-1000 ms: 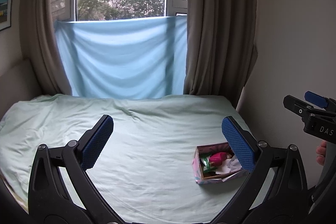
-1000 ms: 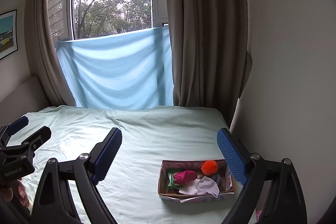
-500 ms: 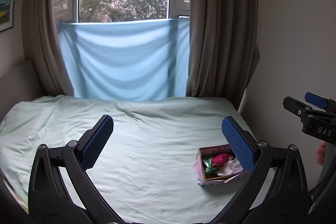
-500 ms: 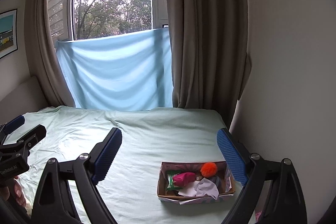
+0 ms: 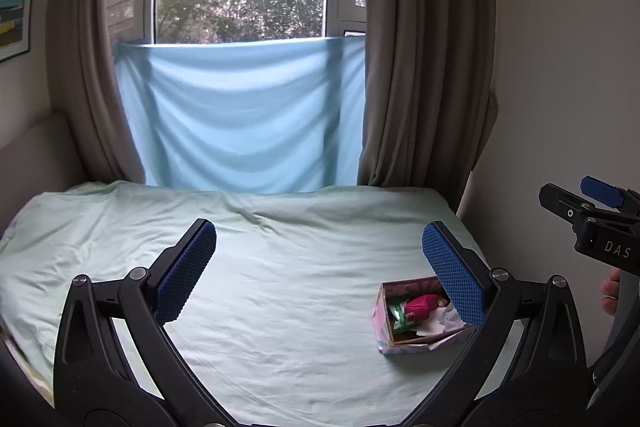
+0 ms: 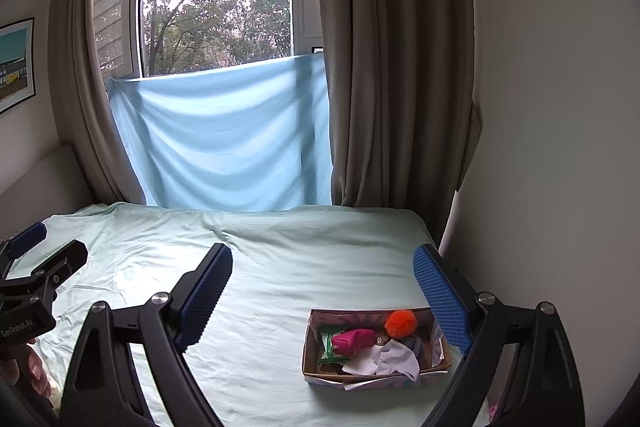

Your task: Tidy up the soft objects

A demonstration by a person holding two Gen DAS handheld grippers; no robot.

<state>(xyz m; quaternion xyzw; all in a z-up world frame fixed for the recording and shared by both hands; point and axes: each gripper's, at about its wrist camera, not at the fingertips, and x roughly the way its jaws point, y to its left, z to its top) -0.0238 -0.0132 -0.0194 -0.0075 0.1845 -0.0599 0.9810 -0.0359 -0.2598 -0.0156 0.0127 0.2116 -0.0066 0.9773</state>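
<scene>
A small cardboard box (image 6: 308, 347) sits on the bed at the right side; it also shows in the left wrist view (image 5: 380, 323). It holds a pink pouch (image 6: 352, 341), an orange pom-pom (image 6: 400, 321), a green packet (image 6: 330, 341) and white cloth (image 6: 394, 357). My left gripper (image 5: 320, 267) is open and empty, held above the bed to the left of the box. My right gripper (image 6: 324, 287) is open and empty, held above the bed just behind the box. Each gripper shows at the edge of the other's view.
The bed with a pale green sheet (image 5: 280, 287) fills the foreground. A blue cloth (image 6: 224, 139) hangs over the window between brown curtains (image 6: 392, 67). A white wall (image 6: 540, 147) runs close along the bed's right side.
Both views have drifted slightly; the box sits a little lower and farther off in the left wrist view. Both grippers stay open and empty.
</scene>
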